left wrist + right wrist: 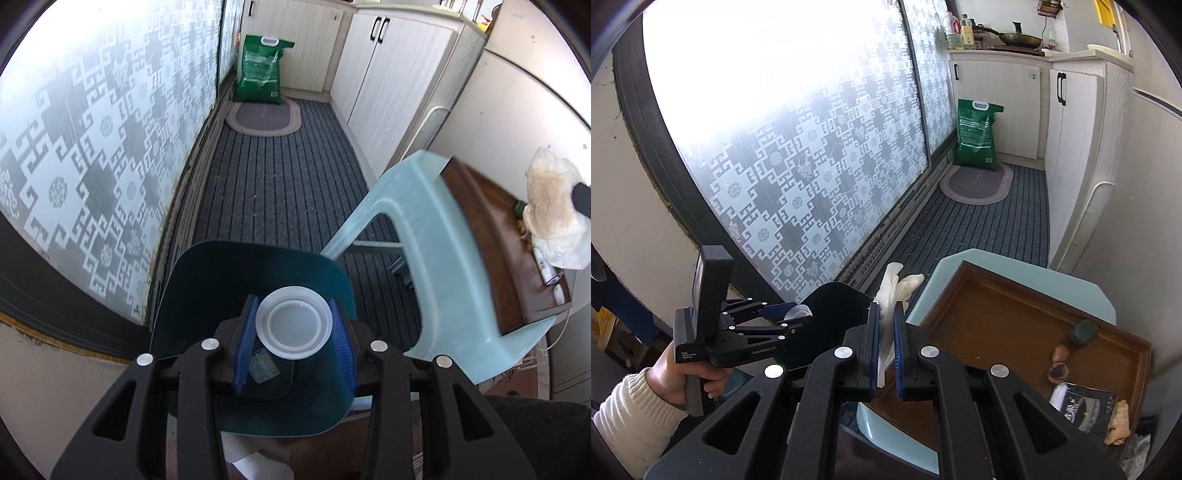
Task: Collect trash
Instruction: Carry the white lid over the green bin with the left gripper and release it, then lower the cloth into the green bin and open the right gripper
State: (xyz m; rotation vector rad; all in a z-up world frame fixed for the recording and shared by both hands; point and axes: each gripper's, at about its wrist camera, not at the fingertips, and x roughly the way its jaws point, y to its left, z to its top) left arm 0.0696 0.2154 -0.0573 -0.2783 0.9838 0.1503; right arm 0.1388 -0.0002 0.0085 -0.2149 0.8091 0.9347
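Left wrist view first: our left tool (pixel 293 325) is clamped on a white plastic lid (pixel 293 322), its blue pads pressing the rim on both sides. Directly beneath the lid sits the dark teal bin (pixel 207 291), its mouth open under the tool, with a scrap of wrapper (pixel 263 366) already on its floor. So the drop is straight down; we judge the lid only needs letting go.

Moving right, a pale blue stool (pixel 436 266) carries a brown tray (pixel 491 236).

Right wrist view: our right tool (pixel 886 343) is clenched on a crumpled white tissue (pixel 892 286), which sticks out forward between the pads. The bin (pixel 831 314) lies to its left, so this hand must travel leftward. The left hand is nearer the bin. More trash lies at the tray's (pixel 997 314) far right corner.
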